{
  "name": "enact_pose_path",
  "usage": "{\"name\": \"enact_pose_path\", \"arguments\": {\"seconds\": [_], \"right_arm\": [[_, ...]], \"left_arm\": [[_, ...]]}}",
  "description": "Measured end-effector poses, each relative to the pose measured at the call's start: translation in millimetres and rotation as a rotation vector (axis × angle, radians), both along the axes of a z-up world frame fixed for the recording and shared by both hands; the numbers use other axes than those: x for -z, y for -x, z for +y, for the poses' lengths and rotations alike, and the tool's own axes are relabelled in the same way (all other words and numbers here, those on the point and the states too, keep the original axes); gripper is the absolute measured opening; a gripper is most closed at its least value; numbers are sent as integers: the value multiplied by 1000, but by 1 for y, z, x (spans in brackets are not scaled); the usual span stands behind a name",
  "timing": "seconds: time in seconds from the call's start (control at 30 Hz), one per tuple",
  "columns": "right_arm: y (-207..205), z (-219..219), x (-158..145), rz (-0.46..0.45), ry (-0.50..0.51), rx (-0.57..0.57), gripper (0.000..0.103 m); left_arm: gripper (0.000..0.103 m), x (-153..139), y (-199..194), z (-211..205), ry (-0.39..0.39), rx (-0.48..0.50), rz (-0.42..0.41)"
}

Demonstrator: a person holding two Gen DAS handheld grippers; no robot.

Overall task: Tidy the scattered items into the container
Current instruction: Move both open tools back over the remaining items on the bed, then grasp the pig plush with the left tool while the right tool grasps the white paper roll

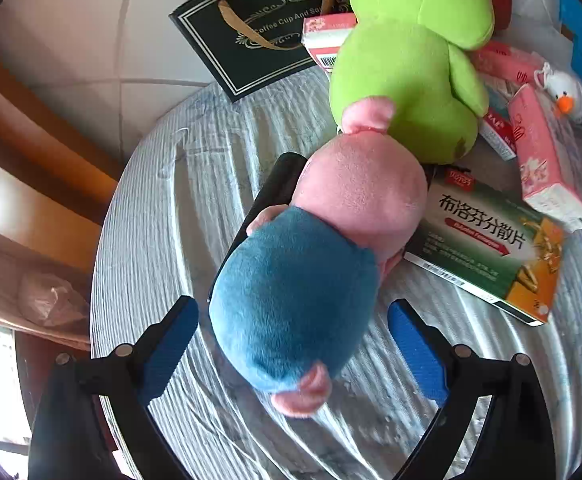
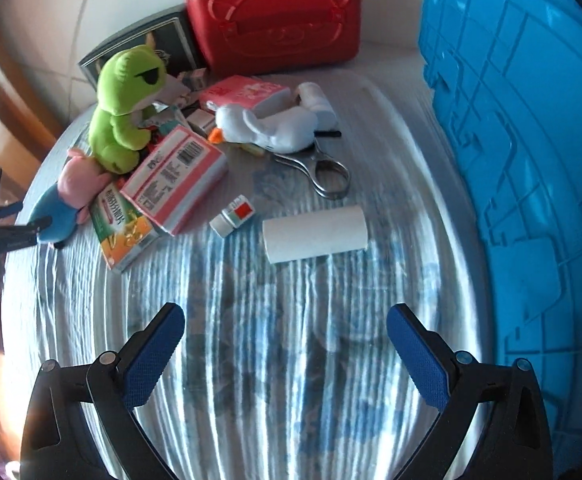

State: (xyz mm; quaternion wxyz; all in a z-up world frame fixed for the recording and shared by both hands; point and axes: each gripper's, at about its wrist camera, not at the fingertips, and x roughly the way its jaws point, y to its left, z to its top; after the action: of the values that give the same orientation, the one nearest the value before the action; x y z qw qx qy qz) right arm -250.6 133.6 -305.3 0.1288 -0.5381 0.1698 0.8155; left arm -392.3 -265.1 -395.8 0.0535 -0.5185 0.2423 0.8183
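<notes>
- Scattered items crowd the upper left of my right wrist view, on a striped cloth [image 2: 275,360] that covers the table.
- My left gripper [image 1: 293,344] has its fingers spread wide on either side of a blue-and-pink plush toy [image 1: 291,304]; the blue pads [image 1: 171,348] stand clear of the plush on both sides, so nothing is clamped.
- That plush lies at the centre of my left wrist view, its pink head toward a green frog plush [image 1: 407,64] at the upper right, the two touching.
- A green-and-orange medicine box [image 1: 487,248] lies just beside the pink head, at the right of the frame.
- A pink-and-white carton [image 1: 543,160] leans farther right, with a small white duck toy [image 1: 567,96] near the right edge.
- A black gift bag [image 1: 259,28] sits at the top of that view.
- My right gripper [image 2: 287,360] is spread apart and holds nothing, low in the frame over bare cloth.
- Ahead of it, near the frame's centre, lie a white paper roll [image 2: 315,234] and a small white bottle [image 2: 233,216], close together but apart.
- Metal tongs [image 2: 319,168] lie above the roll, partly under the white duck.
- A red case [image 2: 275,16] stands at the top centre.
- A blue container [image 2: 531,160] fills the right side of the frame.
</notes>
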Motion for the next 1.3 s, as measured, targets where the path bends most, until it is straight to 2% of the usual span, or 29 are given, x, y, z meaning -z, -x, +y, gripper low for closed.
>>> {"name": "enact_pose_path", "arguments": {"seconds": [0.2,0.33,0.43,0.53,0.6,0.67,0.7,0.77,0.83,0.9,1.1,1.3], "right_arm": [[30,33,50,-18,114,280,102],[47,53,84,-45,219,471,100],[53,64,103,-68,271,595,91],[63,69,113,-73,295,650,84],[72,69,117,-91,291,645,71],[81,65,115,-117,240,619,62],[85,64,115,-127,223,600,59],[93,58,113,-150,183,530,55],[97,50,110,-170,128,460,53],[96,42,104,-169,85,403,51],[76,23,89,-149,15,263,48],[49,12,77,-132,-20,190,48]], "left_arm": [[97,30,14,5,80,65,-7],[97,42,16,7,121,69,-3],[97,50,16,10,161,82,-4],[97,52,18,10,156,73,-4],[97,52,18,9,148,68,-6],[97,52,18,9,141,64,-10],[97,52,18,9,139,62,-11],[89,48,18,7,123,40,-14],[78,42,17,5,92,16,-14],[73,35,12,2,55,5,-8],[70,14,-4,-15,-117,-83,-6],[69,-14,-27,-27,-221,-175,26]]}}
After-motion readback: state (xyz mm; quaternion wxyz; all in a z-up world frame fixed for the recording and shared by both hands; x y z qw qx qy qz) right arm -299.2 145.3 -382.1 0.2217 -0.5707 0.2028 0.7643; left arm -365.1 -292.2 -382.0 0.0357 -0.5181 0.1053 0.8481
